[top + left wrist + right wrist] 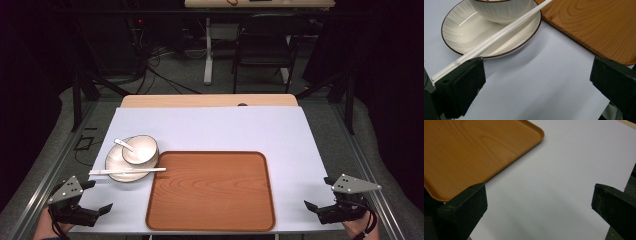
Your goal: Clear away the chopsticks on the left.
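Left tool (98, 197) wide apart near plate (114, 162), chopsticks (127, 171)

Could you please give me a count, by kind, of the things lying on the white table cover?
Round white striped ceramic plate with brown rim: 1
White striped ceramic bowl: 1
White ceramic spoon: 1
White chopsticks, as a pair: 1
Rectangular brown wooden tray: 1
Total: 5

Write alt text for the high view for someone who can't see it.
A wooden tray sits bare on a white table, with a bowl holding a spoon on a plate to its left, chopsticks laid across. An open left tool and right tool rest at the near corners.
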Motion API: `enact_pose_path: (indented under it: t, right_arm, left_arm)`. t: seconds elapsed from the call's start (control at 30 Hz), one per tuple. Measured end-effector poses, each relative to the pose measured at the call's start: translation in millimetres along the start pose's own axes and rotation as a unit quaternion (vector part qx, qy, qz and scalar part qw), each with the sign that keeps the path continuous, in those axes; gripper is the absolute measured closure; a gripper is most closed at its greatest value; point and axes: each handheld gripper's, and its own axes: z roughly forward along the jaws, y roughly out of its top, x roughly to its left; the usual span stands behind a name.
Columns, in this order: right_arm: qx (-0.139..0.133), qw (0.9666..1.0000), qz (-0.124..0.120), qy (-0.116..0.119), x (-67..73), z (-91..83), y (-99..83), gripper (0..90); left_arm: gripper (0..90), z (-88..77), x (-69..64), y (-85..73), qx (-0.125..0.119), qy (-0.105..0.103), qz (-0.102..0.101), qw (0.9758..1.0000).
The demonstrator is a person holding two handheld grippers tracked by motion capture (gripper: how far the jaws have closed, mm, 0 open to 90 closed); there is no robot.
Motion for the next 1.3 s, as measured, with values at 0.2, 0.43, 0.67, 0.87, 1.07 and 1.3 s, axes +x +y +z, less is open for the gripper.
enact_pose_path:
  t: [0.2,0.43,0.67,0.87,1.07,1.3]
  right_arm:
    - [0.0,1.0,-0.002,0.0,0.8,0.3,0.3,0.0]
    - [0.002,1.0,-0.002,-0.001,1.0,1.4,0.7,0.0]
    - [0.004,1.0,-0.006,-0.003,3.5,2.1,3.7,0.0]
    - [0.003,1.0,-0.006,-0.002,3.0,2.8,4.0,0.0]
    - [0.007,0.9999,-0.01,0.003,3.6,5.3,2.9,0.0]
    - [0.01,0.9999,-0.011,0.003,5.1,6.6,3.1,0.7]
  left_arm:
    - [0.1,0.4,-0.7,0.8,0.004,0.003,0.001,1.0]
    - [0.2,0.2,-0.3,1.1,0.004,0.006,0.003,1.0]
    - [0.4,-1.5,-1.5,3.8,0.015,0.011,0.006,0.9998]
    - [0.2,-1.0,-2.5,16.0,0.032,0.014,0.021,0.9992]
    - [1.6,3.4,-3.1,30.8,0.05,0.017,0.042,0.9977]
    - [0.0,11.3,2.2,43.9,0.066,0.006,0.065,0.9956]
